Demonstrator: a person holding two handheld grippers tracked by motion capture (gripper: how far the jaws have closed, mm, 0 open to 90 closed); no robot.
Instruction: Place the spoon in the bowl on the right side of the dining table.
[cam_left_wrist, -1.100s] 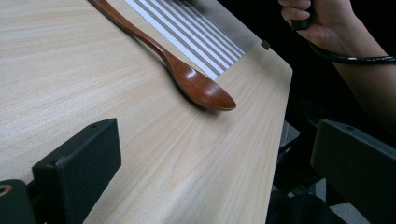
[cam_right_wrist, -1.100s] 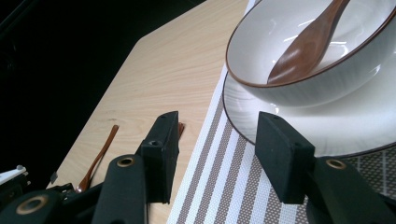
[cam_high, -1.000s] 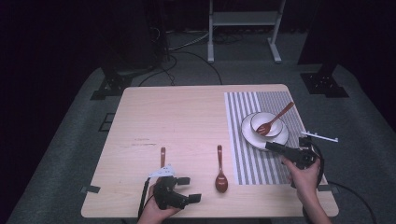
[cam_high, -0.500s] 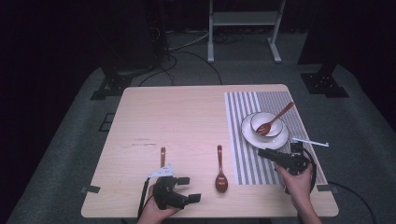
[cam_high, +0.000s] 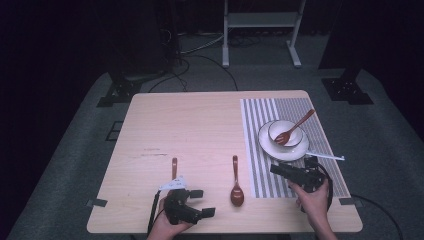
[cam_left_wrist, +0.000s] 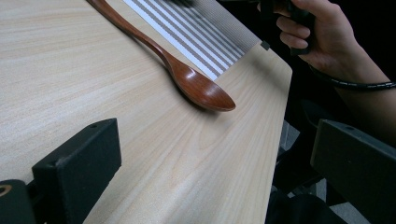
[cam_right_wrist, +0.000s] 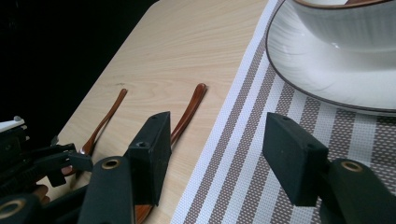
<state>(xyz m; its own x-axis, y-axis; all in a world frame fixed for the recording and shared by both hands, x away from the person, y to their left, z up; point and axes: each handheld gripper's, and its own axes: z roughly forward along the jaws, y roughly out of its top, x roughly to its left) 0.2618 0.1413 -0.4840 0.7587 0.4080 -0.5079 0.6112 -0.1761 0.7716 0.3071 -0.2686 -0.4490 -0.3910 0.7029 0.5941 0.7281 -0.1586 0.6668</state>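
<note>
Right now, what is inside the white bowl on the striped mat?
A wooden fork lies in the bowl, its handle sticking out over the rim. The bowl stands on a white plate. Anything beneath the fork head stays hidden.

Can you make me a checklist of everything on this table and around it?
Surface: wooden table, striped placemat on its right side.
Job's things: brown spoon beside the mat; second utensil by the left gripper; wooden fork in the white bowl on its plate.
Clutter: nothing seen.
Grippers: left gripper and right gripper open, nothing between the jaws.
Cables: black cords on the floor.
Surroundings: grey carpet, white stand.
</note>
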